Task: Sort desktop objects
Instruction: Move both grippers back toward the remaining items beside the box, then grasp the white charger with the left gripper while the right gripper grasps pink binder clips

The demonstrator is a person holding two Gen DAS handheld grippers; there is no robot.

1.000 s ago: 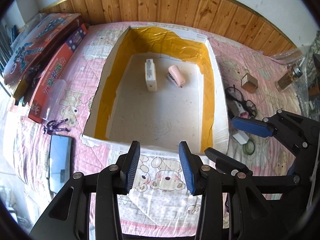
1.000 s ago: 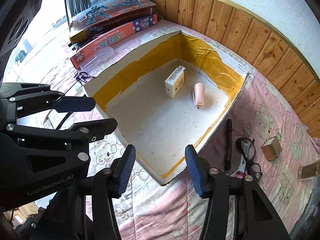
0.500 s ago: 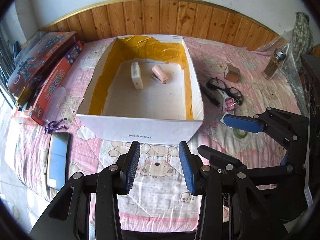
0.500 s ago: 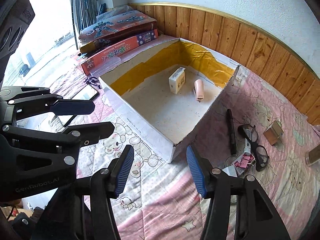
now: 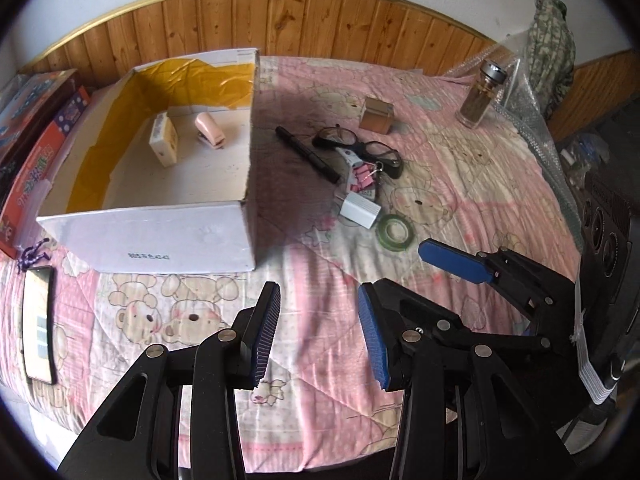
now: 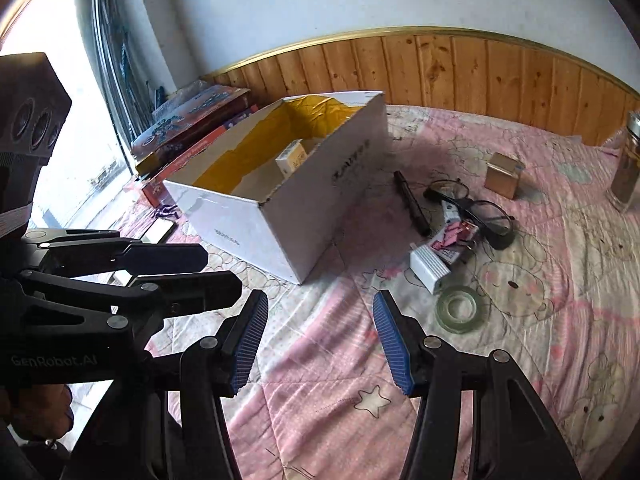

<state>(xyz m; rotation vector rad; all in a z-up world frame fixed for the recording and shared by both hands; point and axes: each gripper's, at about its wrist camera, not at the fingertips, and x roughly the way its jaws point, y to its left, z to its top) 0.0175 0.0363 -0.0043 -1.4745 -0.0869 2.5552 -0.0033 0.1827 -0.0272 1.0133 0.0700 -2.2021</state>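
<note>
A white cardboard box (image 5: 160, 236) with yellow lining holds a small cream carton (image 5: 163, 141) and a pink stapler (image 5: 210, 131); the box also shows in the right wrist view (image 6: 304, 216). Right of it on the pink quilt lie a black pen (image 5: 306, 154), glasses (image 5: 356, 144), pink clips (image 5: 362, 178), a white adapter (image 5: 360, 210), a green tape roll (image 5: 394, 232) and a small brown box (image 5: 376, 114). My left gripper (image 5: 318, 332) is open and empty in front of the box. My right gripper (image 6: 318, 344) is open and empty, near the tape roll (image 6: 458, 308).
A glass bottle (image 5: 482, 94) stands at the far right. A phone (image 5: 38, 330) and a purple hair tie (image 5: 32, 256) lie at the left. Toy boxes (image 5: 32, 120) are stacked along the left side. Wood panelling (image 5: 320, 16) backs the bed.
Both grippers have pulled back from over the box and swung right and lower. The loose items right of the box are now in fuller view. Both jaws stay open.
</note>
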